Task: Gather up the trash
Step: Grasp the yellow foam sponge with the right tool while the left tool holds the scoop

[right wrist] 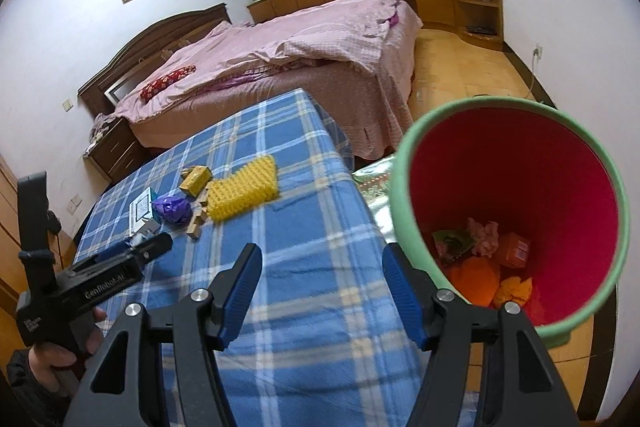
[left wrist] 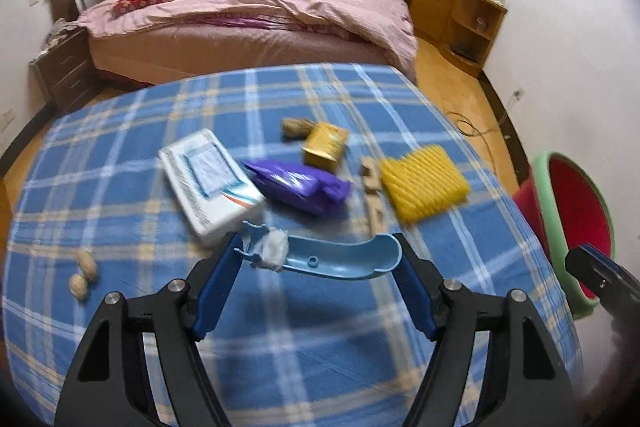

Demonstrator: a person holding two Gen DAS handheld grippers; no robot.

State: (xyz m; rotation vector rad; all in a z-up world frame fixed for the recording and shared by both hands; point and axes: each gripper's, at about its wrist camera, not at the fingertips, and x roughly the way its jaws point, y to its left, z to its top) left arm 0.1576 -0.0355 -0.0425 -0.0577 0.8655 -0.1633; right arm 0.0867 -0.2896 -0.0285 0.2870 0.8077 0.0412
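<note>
My left gripper (left wrist: 320,251) is shut on a light-blue plastic scoop (left wrist: 340,259), which spans its fingertips just above the blue plaid tablecloth (left wrist: 280,347). A crumpled white tissue (left wrist: 274,251) lies on the scoop's left end. My right gripper (right wrist: 320,263) stands open over the table's right edge with only cloth showing between its fingers. Just right of it is the trash bin (right wrist: 404,163), green outside and red inside, holding orange and pink scraps. The bin (left wrist: 548,211) also shows at the right edge of the left wrist view.
On the cloth lie a white box (left wrist: 208,179), a purple bag (left wrist: 296,183), a small yellow carton (left wrist: 326,145), wooden blocks (left wrist: 372,191), a yellow knobbly pad (left wrist: 424,183) and peanuts (left wrist: 82,271). A pink bed (left wrist: 248,15) and wooden cabinets stand beyond the table.
</note>
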